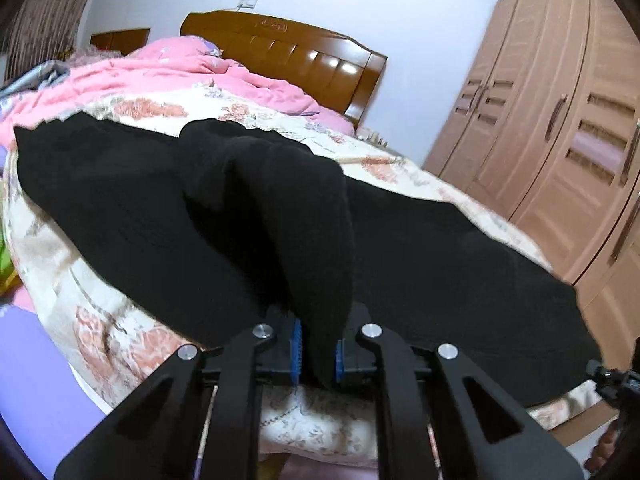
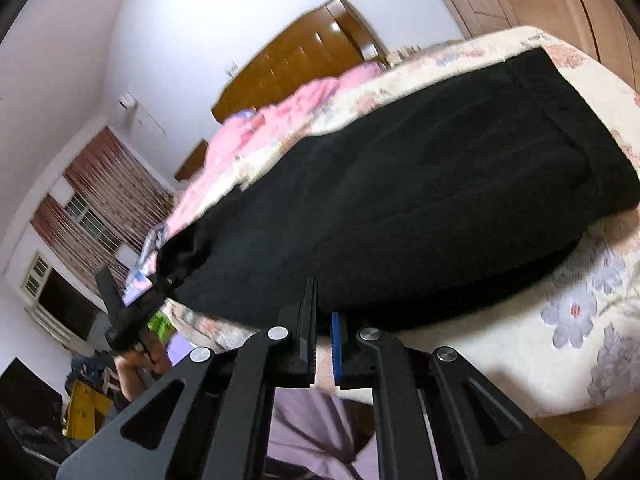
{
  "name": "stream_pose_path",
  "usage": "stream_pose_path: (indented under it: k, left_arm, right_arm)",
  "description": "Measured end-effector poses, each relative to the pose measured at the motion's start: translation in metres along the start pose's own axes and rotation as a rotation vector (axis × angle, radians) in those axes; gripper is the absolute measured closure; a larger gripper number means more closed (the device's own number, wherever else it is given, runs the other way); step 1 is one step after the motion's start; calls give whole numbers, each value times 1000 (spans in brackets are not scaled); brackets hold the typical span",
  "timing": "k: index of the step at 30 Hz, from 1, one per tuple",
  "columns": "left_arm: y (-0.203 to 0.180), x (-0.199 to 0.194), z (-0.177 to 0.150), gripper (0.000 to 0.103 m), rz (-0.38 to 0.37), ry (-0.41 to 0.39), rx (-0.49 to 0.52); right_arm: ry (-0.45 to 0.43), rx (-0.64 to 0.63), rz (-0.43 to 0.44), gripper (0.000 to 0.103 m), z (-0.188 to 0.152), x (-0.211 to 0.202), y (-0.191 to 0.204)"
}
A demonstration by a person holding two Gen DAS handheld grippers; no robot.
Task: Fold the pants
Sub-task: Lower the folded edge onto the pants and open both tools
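Note:
Black pants (image 1: 120, 200) lie spread across the floral bed sheet (image 1: 100, 320). My left gripper (image 1: 318, 332) is shut on a raised fold of the pants, with black cloth pinched between its blue pads. The right wrist view shows the same pants (image 2: 420, 200) lying long and flat, and the left gripper (image 2: 160, 284) at their left end, held by a hand (image 2: 136, 364). My right gripper (image 2: 323, 320) sits at the near edge of the pants. Its jaws are nearly together with only bed sheet showing in the slit. Its tip also shows in the left wrist view as the right gripper (image 1: 612, 380).
A pink quilt (image 1: 160, 76) is bunched at the head of the bed below a wooden headboard (image 1: 300, 52). A tall wooden wardrobe (image 1: 560, 120) stands to the right. A curtained window (image 2: 100, 200) and clutter lie to the left. Purple cloth (image 2: 312, 420) is below the grippers.

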State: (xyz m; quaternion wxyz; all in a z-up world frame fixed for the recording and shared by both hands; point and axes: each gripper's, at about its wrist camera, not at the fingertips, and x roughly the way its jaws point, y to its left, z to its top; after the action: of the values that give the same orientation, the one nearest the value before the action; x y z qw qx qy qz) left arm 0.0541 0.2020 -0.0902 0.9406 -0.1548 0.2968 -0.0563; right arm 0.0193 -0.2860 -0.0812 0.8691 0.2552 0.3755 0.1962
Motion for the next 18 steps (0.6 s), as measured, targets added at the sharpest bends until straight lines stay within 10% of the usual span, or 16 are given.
stream_pose_path:
  k: [6,10,13,18]
  left_arm:
    - [6,11,-7,84,26,32,-7]
    - [17,-9,1,26,70,-21,-64]
    - [16,-50,13,21,162,-171,-67]
    - [-49,-54,51,4,1,-153,138]
  right_arm:
    - [45,42,-6,92,-13,7,-17]
    - [115,30,-18,49,-12,-6,-5]
    - [77,-92,-146,42,-14,-29,10]
    - [-66,-248,-251,42,29,-59,24]
